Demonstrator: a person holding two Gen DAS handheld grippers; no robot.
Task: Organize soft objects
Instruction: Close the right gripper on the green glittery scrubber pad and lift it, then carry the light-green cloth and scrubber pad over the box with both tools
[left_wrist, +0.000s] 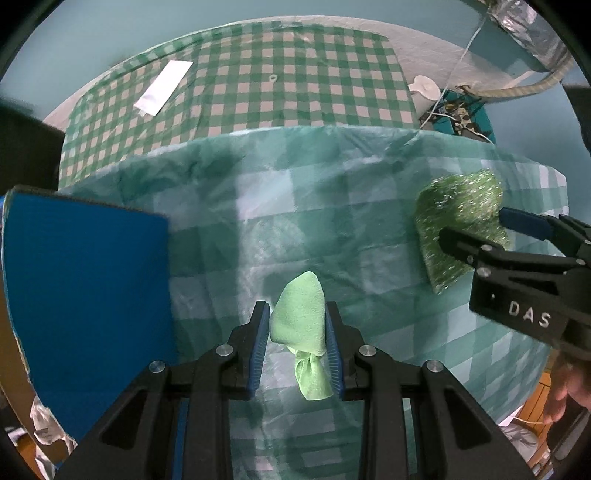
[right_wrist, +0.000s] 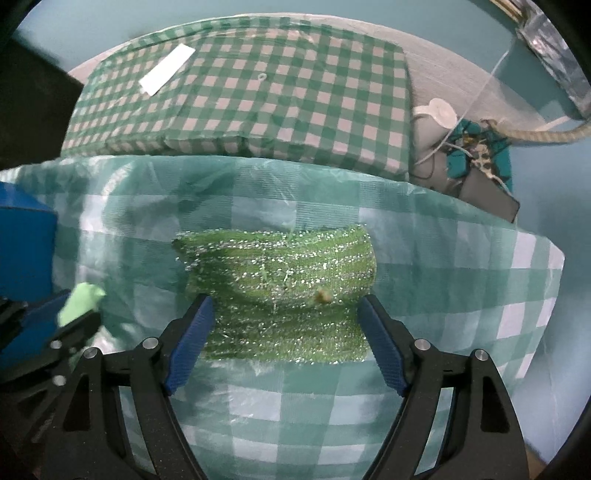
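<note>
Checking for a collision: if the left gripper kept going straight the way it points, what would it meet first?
Probably the checked table cover ahead. The left gripper is shut on the green cloth; the blue box and sparkly sponge sit off to either side. Depth is unclear.

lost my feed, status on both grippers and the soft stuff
Left gripper shut on green cloth. Right gripper shut on glitter sponge. Both held above the checked table; blue box at left, nothing blocking.

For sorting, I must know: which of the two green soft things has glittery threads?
The flat green scrubbing pad in the right gripper; the pale green cloth is plain.
</note>
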